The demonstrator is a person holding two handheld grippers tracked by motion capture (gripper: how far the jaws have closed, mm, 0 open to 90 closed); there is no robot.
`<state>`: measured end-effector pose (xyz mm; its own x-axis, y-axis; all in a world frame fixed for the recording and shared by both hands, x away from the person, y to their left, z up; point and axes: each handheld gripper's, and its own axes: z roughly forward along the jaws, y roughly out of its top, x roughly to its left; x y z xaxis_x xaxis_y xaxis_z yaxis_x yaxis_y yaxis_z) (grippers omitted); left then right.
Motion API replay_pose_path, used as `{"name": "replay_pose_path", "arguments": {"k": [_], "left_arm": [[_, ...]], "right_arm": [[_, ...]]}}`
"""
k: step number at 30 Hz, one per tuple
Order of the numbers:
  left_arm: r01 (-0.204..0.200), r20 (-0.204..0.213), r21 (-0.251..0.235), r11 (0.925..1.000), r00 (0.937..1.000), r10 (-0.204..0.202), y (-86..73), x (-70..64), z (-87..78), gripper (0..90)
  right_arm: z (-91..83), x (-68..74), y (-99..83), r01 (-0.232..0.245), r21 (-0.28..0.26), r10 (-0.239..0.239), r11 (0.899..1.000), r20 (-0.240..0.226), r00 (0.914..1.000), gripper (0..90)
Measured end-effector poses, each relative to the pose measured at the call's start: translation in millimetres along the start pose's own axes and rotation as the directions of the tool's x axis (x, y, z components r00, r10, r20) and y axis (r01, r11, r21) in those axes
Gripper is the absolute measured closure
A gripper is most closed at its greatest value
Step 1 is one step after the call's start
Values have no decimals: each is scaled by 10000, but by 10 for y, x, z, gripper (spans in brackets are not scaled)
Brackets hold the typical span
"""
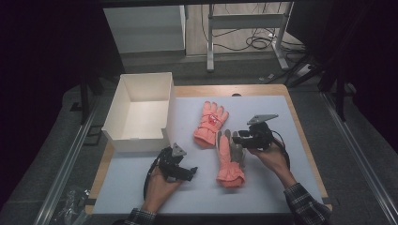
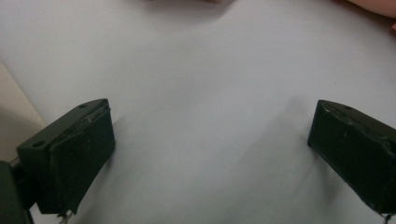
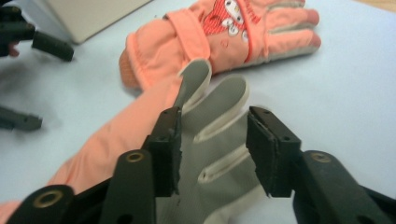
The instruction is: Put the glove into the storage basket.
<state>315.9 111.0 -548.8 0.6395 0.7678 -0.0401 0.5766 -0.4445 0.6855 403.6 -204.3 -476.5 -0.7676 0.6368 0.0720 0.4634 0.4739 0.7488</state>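
Two orange gloves lie on the pale mat (image 1: 263, 178). The far glove (image 1: 210, 123) (image 3: 219, 39) lies back up and shows a cartoon patch. The near glove (image 1: 229, 161) (image 3: 116, 135) lies palm up, its grey fingers (image 3: 219, 105) pointing away from me. My right gripper (image 1: 237, 137) (image 3: 214, 149) is open, its jaws standing on either side of those grey fingers without pressing them. My left gripper (image 1: 189, 172) (image 2: 210, 144) is wide open just over bare mat, left of the near glove's cuff, with nothing between its jaws. It also appears in the right gripper view, the left gripper (image 3: 35, 84).
An open, empty white box (image 1: 126, 140) stands at the mat's back left, close behind the left gripper. The wooden table edge (image 1: 307, 140) frames the mat. Bare mat stretches along the front and right. Beyond the table stand desk legs and cables on the floor.
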Motion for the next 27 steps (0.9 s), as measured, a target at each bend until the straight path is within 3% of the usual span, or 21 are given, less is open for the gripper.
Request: {"name": "replay_pose_path", "arguments": {"k": [14,21,27], "left_arm": [[-25,-6,22,10000,10000,25,0,2,-2,5],[-22,-4,2,10000,10000,22,-1,2,0,5],[1,5,-17,10000,10000,-1,-1,1,2,5]], "right_arm": [[344,-50,441,-387,-222,387,9990,-13,9993,439],[587,-54,628,-96,216,89,9997,307,9995,442],[827,-89,737,-255,592,238,9979,299,9993,432]]}}
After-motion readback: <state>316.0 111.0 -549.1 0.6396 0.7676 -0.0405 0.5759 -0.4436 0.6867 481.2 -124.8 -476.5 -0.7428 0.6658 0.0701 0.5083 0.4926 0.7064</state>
